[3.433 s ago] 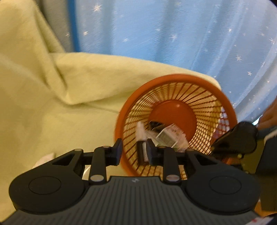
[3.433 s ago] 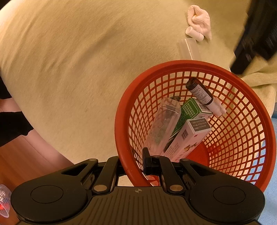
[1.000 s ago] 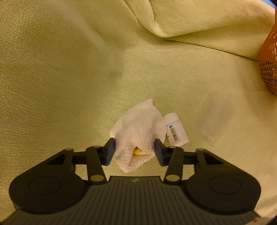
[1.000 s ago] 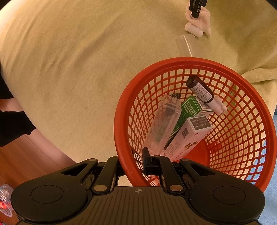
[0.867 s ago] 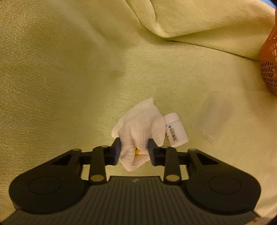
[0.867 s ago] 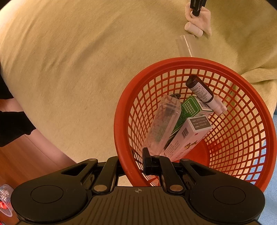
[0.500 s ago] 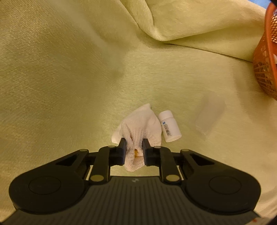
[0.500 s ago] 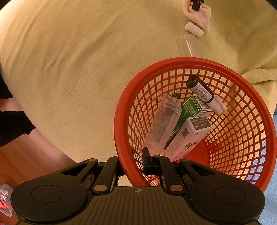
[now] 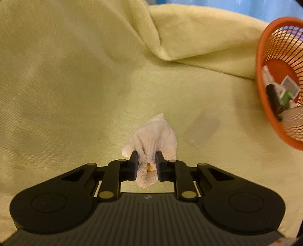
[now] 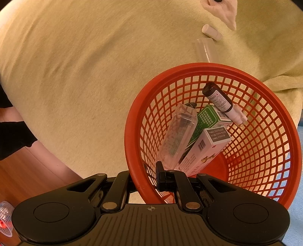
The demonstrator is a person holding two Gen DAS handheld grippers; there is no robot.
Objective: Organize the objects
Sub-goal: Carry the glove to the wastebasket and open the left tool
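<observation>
My left gripper [image 9: 146,166] is shut on a crumpled white gauze cloth [image 9: 154,139], lifted off the yellow-green blanket [image 9: 75,85]; something orange shows in its folds. In the right wrist view the same cloth [image 10: 225,11] hangs at the top edge. My right gripper [image 10: 149,177] is shut on the near rim of the red mesh basket [image 10: 132,121], which holds a clear pill case [image 10: 180,132], two medicine boxes [image 10: 210,140] and a brown vial [image 10: 219,100]. A small white bottle [image 10: 211,32] and a clear plastic lid [image 10: 206,49] lie on the blanket beyond the basket.
The blanket folds up into a ridge [image 9: 189,37] behind the cloth. The basket [image 9: 265,106] stands at the right edge of the left wrist view. Wooden floor [image 10: 28,174] and a dark sleeve [image 10: 13,136] show at the lower left of the right wrist view.
My left gripper closed on the white cloth and lifted it off the blanket, leaving the white bottle behind. The basket came further into the left wrist view. The right gripper kept still.
</observation>
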